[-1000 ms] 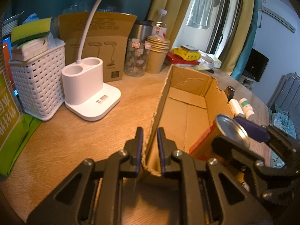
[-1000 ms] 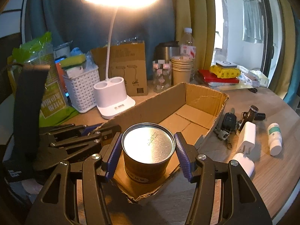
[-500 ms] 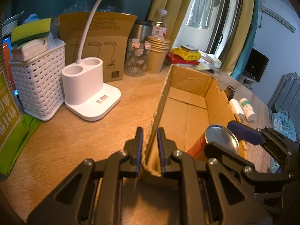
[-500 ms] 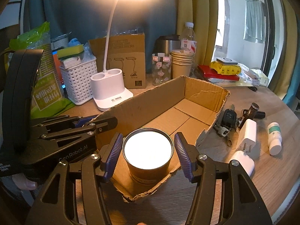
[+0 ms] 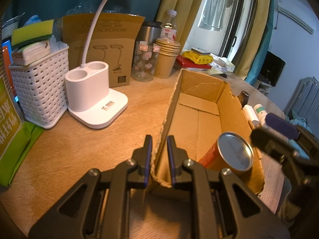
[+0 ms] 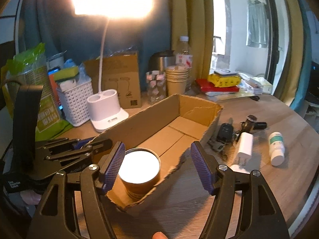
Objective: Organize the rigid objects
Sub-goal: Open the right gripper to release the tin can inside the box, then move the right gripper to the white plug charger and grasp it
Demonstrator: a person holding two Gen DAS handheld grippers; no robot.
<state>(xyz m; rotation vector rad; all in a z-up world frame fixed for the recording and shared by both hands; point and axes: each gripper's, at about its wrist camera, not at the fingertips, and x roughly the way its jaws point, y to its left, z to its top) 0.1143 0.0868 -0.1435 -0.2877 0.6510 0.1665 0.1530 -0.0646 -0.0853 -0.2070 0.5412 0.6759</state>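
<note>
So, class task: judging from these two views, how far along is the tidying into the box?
Done: the can stands inside the cardboard box. In hand: the left gripper pinches the box wall; the right gripper is opening, clear of the can. Left: keys, white charger and small bottle lie on the table.

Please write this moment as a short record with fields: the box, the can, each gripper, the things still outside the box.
box: cardboard box, open top, on the wooden table
can: metal-lidded can upright inside the near end of the box
left gripper: jaws shut on the box's near wall
right gripper: jaws opening, pads clear of the can, which stands low between them
outside, right of box: white charger, white bottle lying down, car key
outside, left of box: lit desk lamp, white basket
</note>
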